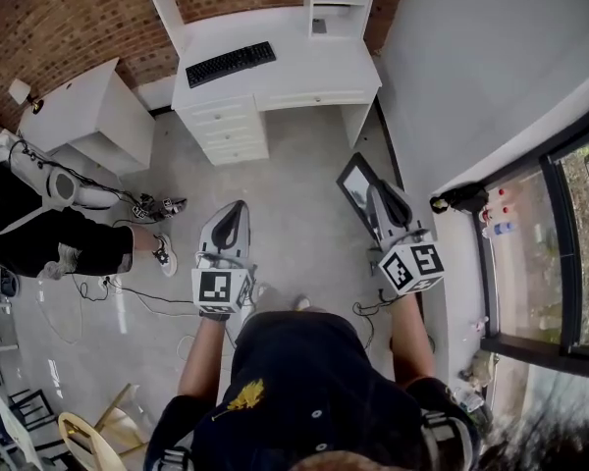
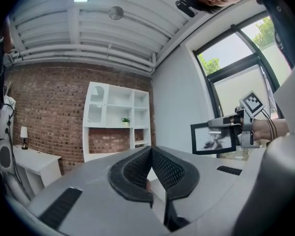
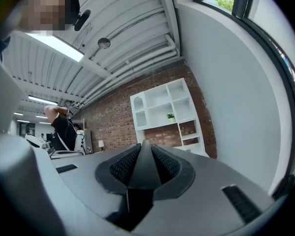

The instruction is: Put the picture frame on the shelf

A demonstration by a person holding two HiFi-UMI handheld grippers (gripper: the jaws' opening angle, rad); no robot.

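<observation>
Right gripper (image 3: 143, 144): jaws clamped on the picture frame (image 1: 356, 186), which shows edge-on as a dark strip between the pads in the right gripper view. In the head view the frame projects forward from the jaw tips, its picture side turned toward the left gripper (image 2: 150, 151). Left gripper: jaws pressed together at the tips, nothing between them; it is held to the left of the right gripper, apart from the frame. The white shelf (image 2: 117, 119) stands ahead of both grippers, well apart from them, against the brick wall (image 2: 44, 107). A small potted plant (image 2: 125, 121) occupies one shelf compartment. A white desk (image 1: 314, 67) carrying a keyboard (image 1: 231, 63) lies ahead of the grippers
</observation>
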